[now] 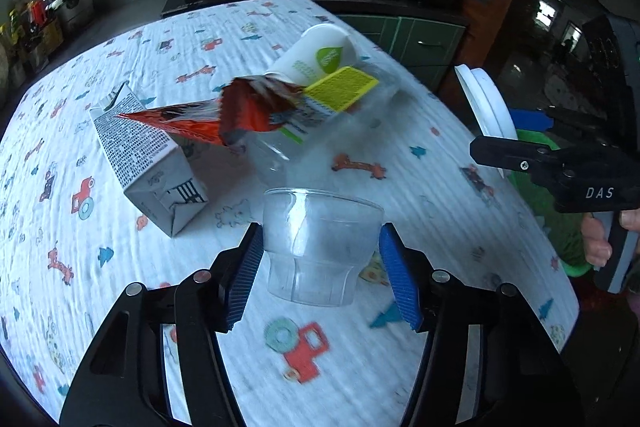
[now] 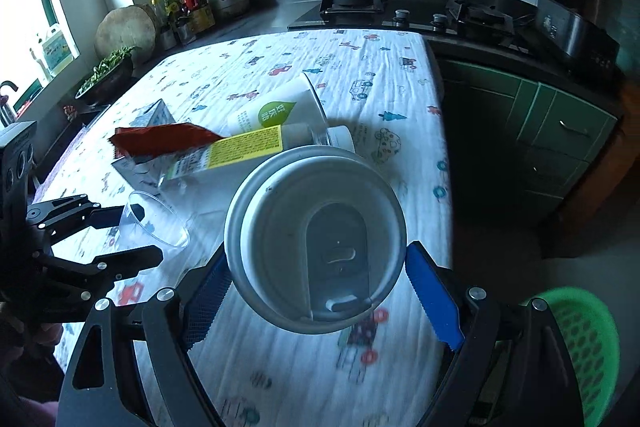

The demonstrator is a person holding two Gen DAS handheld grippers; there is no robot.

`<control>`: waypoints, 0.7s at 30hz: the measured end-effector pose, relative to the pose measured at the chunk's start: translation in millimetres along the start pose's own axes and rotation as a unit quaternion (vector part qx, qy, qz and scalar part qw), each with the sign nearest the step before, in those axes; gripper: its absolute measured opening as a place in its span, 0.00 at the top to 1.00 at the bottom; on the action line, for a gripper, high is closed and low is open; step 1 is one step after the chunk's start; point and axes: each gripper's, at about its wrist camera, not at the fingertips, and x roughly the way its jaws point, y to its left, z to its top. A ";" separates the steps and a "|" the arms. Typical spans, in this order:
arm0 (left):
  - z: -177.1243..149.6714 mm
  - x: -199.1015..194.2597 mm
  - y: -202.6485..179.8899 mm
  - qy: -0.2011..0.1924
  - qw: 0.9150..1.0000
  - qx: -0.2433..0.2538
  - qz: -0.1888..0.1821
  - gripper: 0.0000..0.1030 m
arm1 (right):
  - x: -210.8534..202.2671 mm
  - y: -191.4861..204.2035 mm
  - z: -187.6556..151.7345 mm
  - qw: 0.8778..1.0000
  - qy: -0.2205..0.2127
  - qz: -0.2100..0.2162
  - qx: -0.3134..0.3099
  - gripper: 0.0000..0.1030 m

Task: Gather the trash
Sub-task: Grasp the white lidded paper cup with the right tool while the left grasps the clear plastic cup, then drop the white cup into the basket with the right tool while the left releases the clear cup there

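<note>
My left gripper (image 1: 320, 267) has its blue pads either side of a clear plastic cup (image 1: 320, 247) on the patterned tablecloth; the left pad touches it, the right pad stands just off it. My right gripper (image 2: 316, 299) is shut on a white cup lid (image 2: 316, 239), held above the table's right edge; the lid also shows in the left wrist view (image 1: 486, 103). Behind lie a grey milk carton (image 1: 148, 159), a red wrapper (image 1: 208, 119), a clear bottle with a yellow label (image 1: 320, 107) and a white paper cup (image 1: 320, 55).
A green basket (image 2: 580, 347) stands on the floor beyond the table's right edge. A dark counter with a gas stove (image 2: 400, 11) runs behind the table (image 2: 320, 387). Green cabinets (image 2: 560, 135) are to the right.
</note>
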 end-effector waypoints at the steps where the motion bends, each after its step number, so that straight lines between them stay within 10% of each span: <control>1: -0.5 -3.1 -2.1 -0.002 1.000 0.002 -0.001 0.43 | -5.3 -0.5 -4.1 1.000 -0.003 -0.001 0.003 0.20; 21: -0.6 -34.1 -114.7 -0.034 0.994 0.084 -0.065 0.43 | -98.1 -74.2 -107.6 0.985 -0.001 -0.132 0.114 0.20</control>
